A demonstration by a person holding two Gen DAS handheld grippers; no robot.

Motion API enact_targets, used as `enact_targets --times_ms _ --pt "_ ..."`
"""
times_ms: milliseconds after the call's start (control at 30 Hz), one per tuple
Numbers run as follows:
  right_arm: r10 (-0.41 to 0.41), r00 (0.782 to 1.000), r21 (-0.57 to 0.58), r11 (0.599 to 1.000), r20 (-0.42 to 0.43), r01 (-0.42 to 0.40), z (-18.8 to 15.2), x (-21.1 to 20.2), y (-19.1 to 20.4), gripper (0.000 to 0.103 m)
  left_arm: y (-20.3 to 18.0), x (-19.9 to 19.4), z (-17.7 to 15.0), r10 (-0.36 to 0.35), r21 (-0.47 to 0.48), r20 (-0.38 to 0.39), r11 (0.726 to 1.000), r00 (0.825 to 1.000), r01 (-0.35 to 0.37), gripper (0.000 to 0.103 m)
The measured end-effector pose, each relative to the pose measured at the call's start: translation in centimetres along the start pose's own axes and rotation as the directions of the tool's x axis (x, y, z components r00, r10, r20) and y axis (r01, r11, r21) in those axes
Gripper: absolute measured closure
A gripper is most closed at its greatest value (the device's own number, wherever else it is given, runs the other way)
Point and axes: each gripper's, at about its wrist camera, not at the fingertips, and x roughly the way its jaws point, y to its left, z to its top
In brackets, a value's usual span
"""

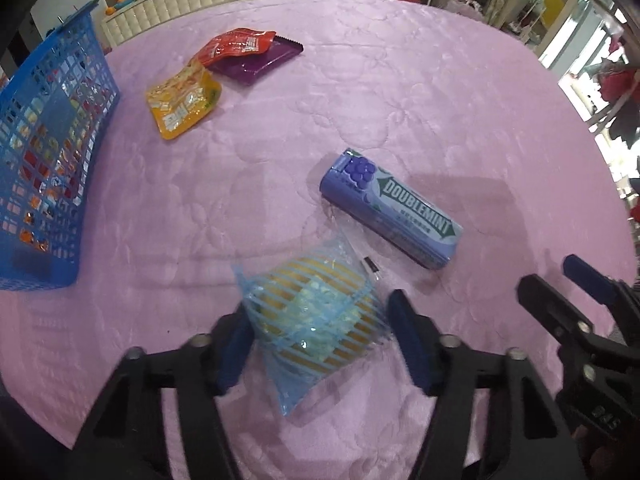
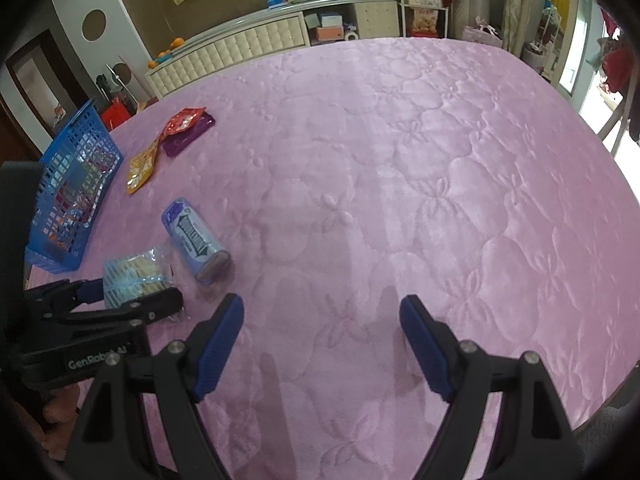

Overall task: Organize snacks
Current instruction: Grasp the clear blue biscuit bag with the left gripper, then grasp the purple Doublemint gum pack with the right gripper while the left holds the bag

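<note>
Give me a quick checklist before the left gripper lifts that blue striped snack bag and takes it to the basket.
1. Blue striped snack bag sits between the left gripper pads: ok.
2. Pads pressing firmly on the bag: cannot tell; the pad on the picture's left touches it, the other looks just at the wrapper's edge.
3. Doublemint pack lies clear of the bag: ok, close beside it but apart.
4. Right gripper open, holding nothing, off to the side: ok.
5. Blue basket has room: cannot tell; snacks already show through its mesh.
6. Cover between bag and basket free of items: ok.
</note>
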Motion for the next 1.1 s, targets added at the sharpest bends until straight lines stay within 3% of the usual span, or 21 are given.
enact_targets --times_ms 100,467,600,900,1033,1100 --pt "0.002 1.0 -0.016 1.0 -0.004 -0.002 0.0 0.0 0.8 0.019 0.9 -0.9 -0.8 -0.044 -0.011 0.007 0.999 0.999 0.044 0.052" --pt "0.043 0.999 -0.133 0.99 -0.021 -0.045 0.9 -0.1 5.2 0.019 5.5 -4.0 -3.2 -0.031 -0.037 0.096 0.999 0.995 0.035 0.053" --pt "0.082 0.996 -0.201 0.976 -0.023 -0.085 2.0 0.4 6.8 0.019 6.6 -5.0 -2.9 -0.024 -0.042 0.136 0.999 0.99 0.03 0.053" --pt "0.056 0.998 -0.381 0.922 -0.043 -0.068 3.6 2.9 10.1 0.02 7.1 -4.8 -2.0 -0.028 -0.025 0.157 0.999 0.987 0.032 0.053" --pt "0.038 0.997 -0.415 0.908 -0.062 -0.06 3.9 4.4 10.6 0.032 7.3 -3.6 -1.2 -0.023 -0.004 0.154 1.0 0.988 0.024 0.053" --pt "0.041 0.993 -0.414 0.907 -0.106 -0.082 4.0 5.4 10.5 0.048 7.3 -3.0 -0.8 -0.019 -0.001 0.147 1.0 0.989 0.019 0.053"
